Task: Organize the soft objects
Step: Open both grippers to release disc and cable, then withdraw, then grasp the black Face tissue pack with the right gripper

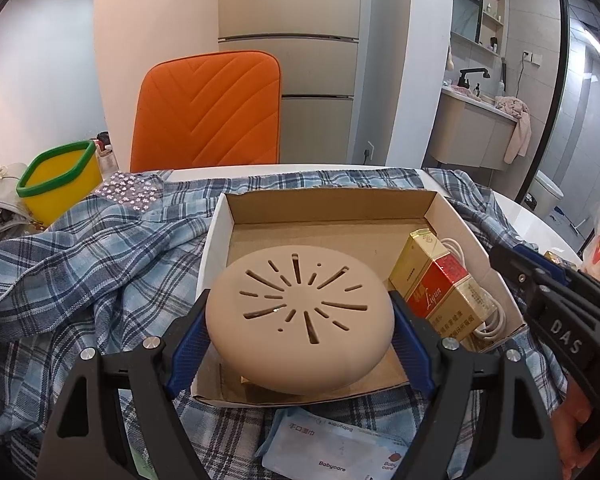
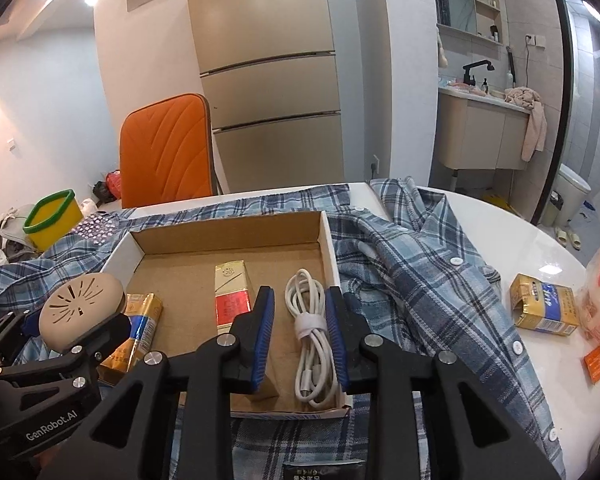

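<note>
A white surface (image 2: 512,236) carries a blue plaid shirt (image 2: 420,280) spread across most of it. On the shirt sits an open cardboard box (image 2: 228,240), its white outer walls showing. The left gripper (image 1: 300,332) has its blue-padded fingers (image 1: 186,344) spread wide and clamped on either side of a round beige soft disc (image 1: 300,320) with radiating slots, held above the near left part of the box; in the right wrist view the same disc (image 2: 82,308) appears raised beside the box's left wall. The right gripper (image 2: 300,336) hovers over the near right part of the box with its fingers (image 2: 262,336) apart and holding nothing; a bundled white cable (image 2: 310,332) lies on the box floor between them, and whether the pads touch it cannot be told. A red-and-gold cigarette pack (image 2: 232,296) lies just left of the cable, and a gold pack (image 2: 138,328) sits near the left wall. A blue-and-gold pack (image 2: 544,304) rests on the bare surface, well apart to the right.
</note>
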`<state>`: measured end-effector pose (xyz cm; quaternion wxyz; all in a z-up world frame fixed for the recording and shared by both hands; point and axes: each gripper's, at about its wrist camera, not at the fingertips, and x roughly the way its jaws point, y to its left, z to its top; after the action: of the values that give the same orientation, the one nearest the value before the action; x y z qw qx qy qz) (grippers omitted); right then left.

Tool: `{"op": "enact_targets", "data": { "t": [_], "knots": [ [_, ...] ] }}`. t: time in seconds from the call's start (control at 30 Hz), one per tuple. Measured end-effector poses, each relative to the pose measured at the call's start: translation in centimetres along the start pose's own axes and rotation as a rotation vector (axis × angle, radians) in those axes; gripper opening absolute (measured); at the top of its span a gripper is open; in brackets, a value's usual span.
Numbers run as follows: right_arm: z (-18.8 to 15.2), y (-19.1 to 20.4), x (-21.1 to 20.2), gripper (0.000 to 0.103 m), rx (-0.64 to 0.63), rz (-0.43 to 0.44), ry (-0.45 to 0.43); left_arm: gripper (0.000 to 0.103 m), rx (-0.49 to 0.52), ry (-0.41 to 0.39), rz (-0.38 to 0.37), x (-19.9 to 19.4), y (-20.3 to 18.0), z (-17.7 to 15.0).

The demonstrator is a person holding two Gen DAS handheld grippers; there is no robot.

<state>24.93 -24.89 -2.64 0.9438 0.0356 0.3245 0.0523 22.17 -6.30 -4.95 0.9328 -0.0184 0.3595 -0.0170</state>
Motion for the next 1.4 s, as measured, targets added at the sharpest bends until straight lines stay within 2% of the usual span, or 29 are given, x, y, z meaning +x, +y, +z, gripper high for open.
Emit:
{"op": "enact_targets", "data": {
  "t": [0.33, 0.4, 0.47, 0.6, 0.73, 0.8, 0.87, 0.93, 1.07, 1.2, 1.3, 1.4],
  "knots": [
    [0.0, 0.2, -1.4, 0.029, -0.010, 0.039, -0.029, 0.082, -0.035, 0.104, -0.011, 2.1, 0.9, -0.1],
    [0.0, 0.3, -1.6, 0.036, -0.014, 0.046, -0.029, 0.086, -0.023, 0.108, -0.005, 2.1, 0.6, -0.3],
    [0.0, 0.4, -1.9, 0.063, -0.016, 0.042, -0.045, 0.097, -0.017, 0.101, 0.000, 2.0, 0.5, -0.4],
    [0.1, 0.5, -2.9, 0.064, -0.024, 0.036, -0.085, 0.097, -0.032, 0.061, -0.022, 1.2, 0.9, -0.2],
    [0.4, 0.2, -4.1, 0.064, -0.022, 0.024, -0.111, 0.097, -0.030, -0.037, -0.029, -0.9, 0.9, -0.1],
    [0.7, 0.1, -5.1, 0.064, -0.032, 0.016, -0.138, 0.097, -0.011, -0.115, -0.032, -2.6, 0.7, -0.1],
    [0.9, 0.2, -6.2, 0.064, -0.053, 0.016, -0.157, 0.097, 0.013, -0.207, -0.079, -4.6, 0.8, -0.2],
    [1.0, 0.4, -7.4, 0.064, -0.081, 0.018, -0.177, 0.100, 0.031, -0.299, -0.063, -6.5, 0.8, -0.2],
    [0.6, 0.5, -10.1, 0.068, -0.116, 0.000, -0.232, 0.103, 0.006, -0.457, -0.095, -10.6, 1.5, -0.5],
    [-0.5, 0.1, -12.3, 0.070, -0.120, -0.012, -0.263, 0.103, -0.019, -0.525, -0.126, -13.4, 2.4, -0.6],
    [-1.5, 0.1, -13.2, 0.087, -0.138, -0.026, -0.272, 0.103, -0.033, -0.567, -0.108, -15.0, 3.0, -1.2],
    [-2.5, 0.0, -13.8, 0.089, -0.149, -0.039, -0.273, 0.103, -0.012, -0.565, -0.109, -15.7, 3.2, -1.8]
  ]
}}
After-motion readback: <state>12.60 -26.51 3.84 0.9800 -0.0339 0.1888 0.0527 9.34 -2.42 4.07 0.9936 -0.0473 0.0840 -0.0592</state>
